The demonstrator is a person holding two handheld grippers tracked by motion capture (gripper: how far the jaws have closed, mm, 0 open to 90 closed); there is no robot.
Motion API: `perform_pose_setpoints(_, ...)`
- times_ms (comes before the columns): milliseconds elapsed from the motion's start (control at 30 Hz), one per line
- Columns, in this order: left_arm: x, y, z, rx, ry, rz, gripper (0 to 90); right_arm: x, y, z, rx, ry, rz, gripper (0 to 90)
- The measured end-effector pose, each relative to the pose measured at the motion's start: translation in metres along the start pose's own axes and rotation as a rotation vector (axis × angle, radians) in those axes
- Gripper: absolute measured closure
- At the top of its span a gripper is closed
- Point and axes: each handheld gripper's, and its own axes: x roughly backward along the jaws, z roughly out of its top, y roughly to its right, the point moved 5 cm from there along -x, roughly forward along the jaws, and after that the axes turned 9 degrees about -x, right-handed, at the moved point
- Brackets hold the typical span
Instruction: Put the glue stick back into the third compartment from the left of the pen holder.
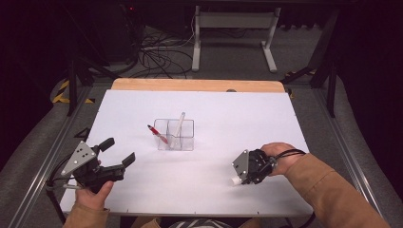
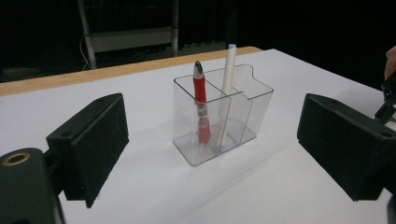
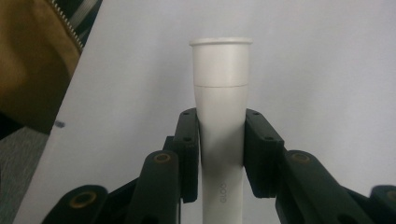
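Right gripper (image 1: 237,176) clenched on a white glue stick (image 3: 221,121) at the table's (image 1: 209,185) near right.
Pick-up looks done; next, lift and carry it left and farther to the clear organizer (image 1: 175,135). Left gripper (image 1: 119,152) gapes, holding nothing, at near left.

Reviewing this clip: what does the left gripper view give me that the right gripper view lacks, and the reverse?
Left gripper view: a clear organizer with a red pen and a white pen standing in separate compartments, framed by the open left hand-held gripper. Right gripper view: the right hand-held gripper closed on a white tube, plus a brown sleeve. Both share the white table surface.
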Motion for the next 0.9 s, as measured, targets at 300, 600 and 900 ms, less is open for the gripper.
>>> perform_pose_setpoints(300,0.001,-0.001,0.0,-0.001,0.002,0.003,9.7,0.022,0.006,0.005,-0.088,0.161,-0.051,69.6)
perform_pose_setpoints(600,0.0,0.0,0.0,0.002,0.001,0.001,9.8,0.039,0.011,0.008,-0.213,0.323,-0.104,69.6)
perform_pose_setpoints(900,0.0,-0.001,0.0,0.003,0.002,0.001,9.8,0.057,0.017,0.01,-0.327,0.453,-0.159,69.5)
